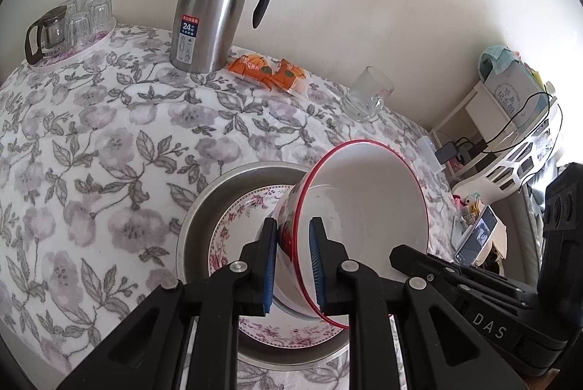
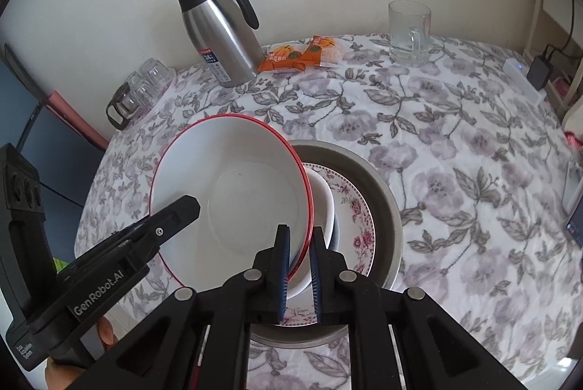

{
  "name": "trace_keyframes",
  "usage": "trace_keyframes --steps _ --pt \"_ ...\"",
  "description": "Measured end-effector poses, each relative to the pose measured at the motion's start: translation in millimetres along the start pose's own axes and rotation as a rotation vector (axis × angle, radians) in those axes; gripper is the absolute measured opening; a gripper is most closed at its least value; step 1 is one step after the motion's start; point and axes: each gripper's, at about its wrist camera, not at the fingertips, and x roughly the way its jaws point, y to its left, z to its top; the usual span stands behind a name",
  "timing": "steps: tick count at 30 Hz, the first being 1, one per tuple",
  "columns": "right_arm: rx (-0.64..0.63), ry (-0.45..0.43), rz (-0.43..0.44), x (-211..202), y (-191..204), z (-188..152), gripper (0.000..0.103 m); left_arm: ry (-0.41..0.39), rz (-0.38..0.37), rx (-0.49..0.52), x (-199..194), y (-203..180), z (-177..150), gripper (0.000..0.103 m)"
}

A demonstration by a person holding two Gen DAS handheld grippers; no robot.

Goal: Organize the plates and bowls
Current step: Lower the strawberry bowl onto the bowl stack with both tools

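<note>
A white bowl with a red rim [image 1: 364, 207] [image 2: 233, 189] hangs tilted above a stack of dishes, gripped from both sides. My left gripper [image 1: 294, 224] is shut on its near rim, one pad inside and one on the red patterned outer wall. My right gripper [image 2: 299, 231] is shut on the opposite rim. Under the bowl, a smaller white bowl [image 2: 324, 204] sits on a floral plate [image 1: 233, 229] [image 2: 359, 218]. That plate lies in a round metal pan [image 1: 204, 207] [image 2: 386, 200]. One finger [image 1: 411, 260] of the right gripper shows at the bowl's edge.
On the floral tablecloth by the wall stand a steel thermos jug [image 1: 207, 14] [image 2: 218, 36], orange snack packets [image 1: 269, 69] [image 2: 298, 53] and a glass mug [image 1: 368, 94] [image 2: 408, 32]. A tray of glasses [image 1: 69, 29] sits far left. A shelf [image 1: 510, 120] stands beyond the table's right edge.
</note>
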Motion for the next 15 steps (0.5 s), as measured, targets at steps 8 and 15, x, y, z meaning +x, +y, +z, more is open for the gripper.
trace_keyframes --steps 8,15 --pt "0.054 -0.024 0.001 5.9 -7.0 -9.6 0.012 0.017 0.022 0.012 6.0 -3.1 -1.3 0.018" --pt "0.106 -0.052 0.023 6.5 -12.4 -13.8 0.014 0.031 0.03 0.009 10.1 -2.1 -1.7 0.018"
